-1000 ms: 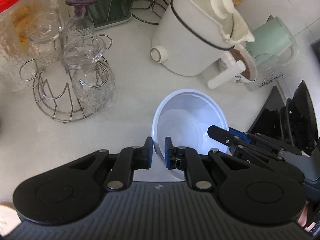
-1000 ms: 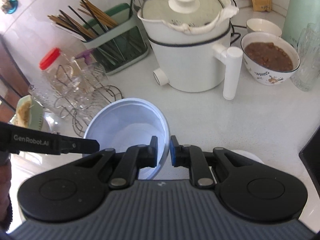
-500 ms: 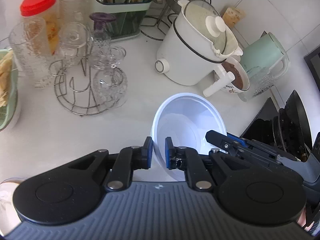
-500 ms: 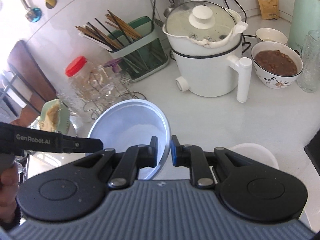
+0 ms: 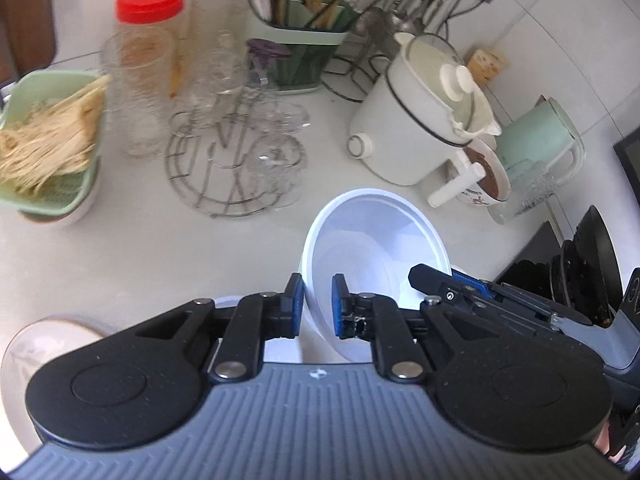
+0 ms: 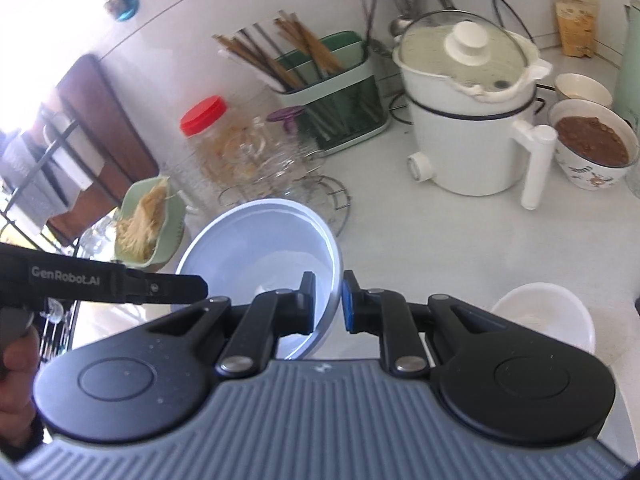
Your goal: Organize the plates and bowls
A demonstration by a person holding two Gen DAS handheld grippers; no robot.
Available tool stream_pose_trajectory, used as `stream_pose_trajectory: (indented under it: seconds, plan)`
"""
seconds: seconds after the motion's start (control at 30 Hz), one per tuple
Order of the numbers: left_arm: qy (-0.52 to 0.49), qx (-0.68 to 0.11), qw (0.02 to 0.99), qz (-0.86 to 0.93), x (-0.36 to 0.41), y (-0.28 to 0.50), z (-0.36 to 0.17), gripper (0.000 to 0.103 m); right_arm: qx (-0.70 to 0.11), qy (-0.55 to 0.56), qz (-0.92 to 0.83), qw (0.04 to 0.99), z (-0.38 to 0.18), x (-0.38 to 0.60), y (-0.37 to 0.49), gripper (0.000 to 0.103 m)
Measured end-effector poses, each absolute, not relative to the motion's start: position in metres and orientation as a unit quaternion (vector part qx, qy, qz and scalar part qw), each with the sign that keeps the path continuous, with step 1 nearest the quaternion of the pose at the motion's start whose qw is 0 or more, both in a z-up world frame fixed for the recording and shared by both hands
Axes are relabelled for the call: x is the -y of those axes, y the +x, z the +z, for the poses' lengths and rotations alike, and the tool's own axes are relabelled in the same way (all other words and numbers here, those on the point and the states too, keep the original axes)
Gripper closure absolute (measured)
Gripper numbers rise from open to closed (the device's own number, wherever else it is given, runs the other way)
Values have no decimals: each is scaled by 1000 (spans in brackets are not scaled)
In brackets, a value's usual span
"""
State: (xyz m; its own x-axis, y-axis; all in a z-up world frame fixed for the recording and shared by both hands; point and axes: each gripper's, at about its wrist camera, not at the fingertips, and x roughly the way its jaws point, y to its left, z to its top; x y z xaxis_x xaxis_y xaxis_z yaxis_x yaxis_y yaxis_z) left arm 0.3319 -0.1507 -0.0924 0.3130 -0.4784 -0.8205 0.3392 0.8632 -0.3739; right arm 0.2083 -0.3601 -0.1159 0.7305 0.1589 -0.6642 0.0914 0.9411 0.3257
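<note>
Both grippers pinch one round white plastic bowl by opposite rims, left gripper and right gripper. It's held above the counter, just in front of the white electric pot.

- The left gripper had black linkage arms, silver pivot pins and blue pads on its fingertips.
- Its body was ribbed grey, flanked by two round black housings.
- The right gripper looked the same: black links, blue pads, grey ribbed shell.
- White "GenRobot.AI" lettering ran along the left gripper's black side.
- A dark sleeve edge showed at the person's hand.
</note>
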Motion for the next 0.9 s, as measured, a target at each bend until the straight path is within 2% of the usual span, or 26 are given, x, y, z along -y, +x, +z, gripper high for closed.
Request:
stream_pose_trajectory:
  seconds: [0.47, 0.9]
  plan:
    - [-106, -549, 807, -191, 86, 310, -128, 86, -405, 129, 79, 901, -130, 307, 221, 85]
    - [-109, -576, 796, -152, 73, 307, -177, 86, -458, 112, 85, 878, -166, 284, 228, 85]
